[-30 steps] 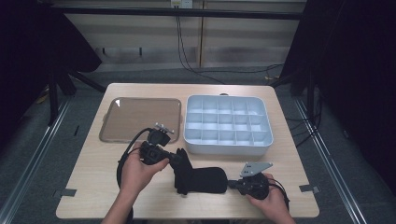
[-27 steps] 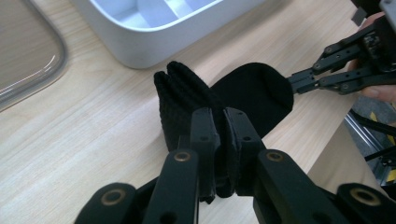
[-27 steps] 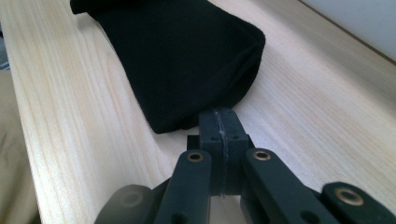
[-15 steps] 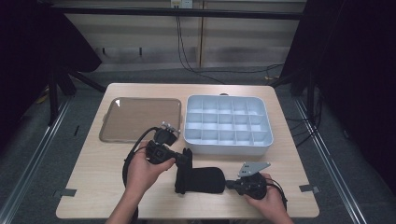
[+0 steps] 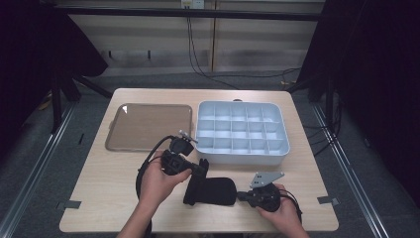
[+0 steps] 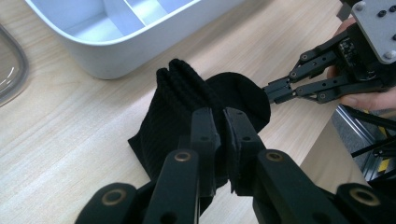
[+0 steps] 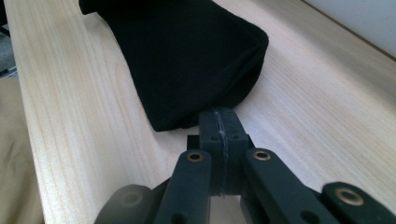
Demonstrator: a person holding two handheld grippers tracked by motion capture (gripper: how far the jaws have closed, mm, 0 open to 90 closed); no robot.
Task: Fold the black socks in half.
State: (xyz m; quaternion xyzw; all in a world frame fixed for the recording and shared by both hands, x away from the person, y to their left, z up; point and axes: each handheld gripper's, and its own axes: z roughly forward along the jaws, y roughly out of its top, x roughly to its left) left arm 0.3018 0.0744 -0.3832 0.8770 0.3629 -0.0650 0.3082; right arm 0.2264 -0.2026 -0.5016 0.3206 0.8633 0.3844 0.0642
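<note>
Currently the black sock (image 5: 210, 191) lies on the wooden bench (image 5: 99, 198), near its front edge, just in front of the compartment tray (image 5: 241, 133). Long axis runs approx. left-right across the bench; ribbed cuff end at left, turned up toward the tray, rounded end pointing right. Material: soft knit fabric, ribbed at cuff, smoother elsewhere.

Left hand-held gripper (image 6: 219, 135): jaws pinching the cuff, fabric bunched between them. Right hand-held gripper (image 7: 219, 125): jaws pressed together at the rounded end's edge; whether fabric is caught, can't tell.

Tray: pale plastic, rect. grid. Clear lid (image 5: 148, 126) flat, left of the tray.
</note>
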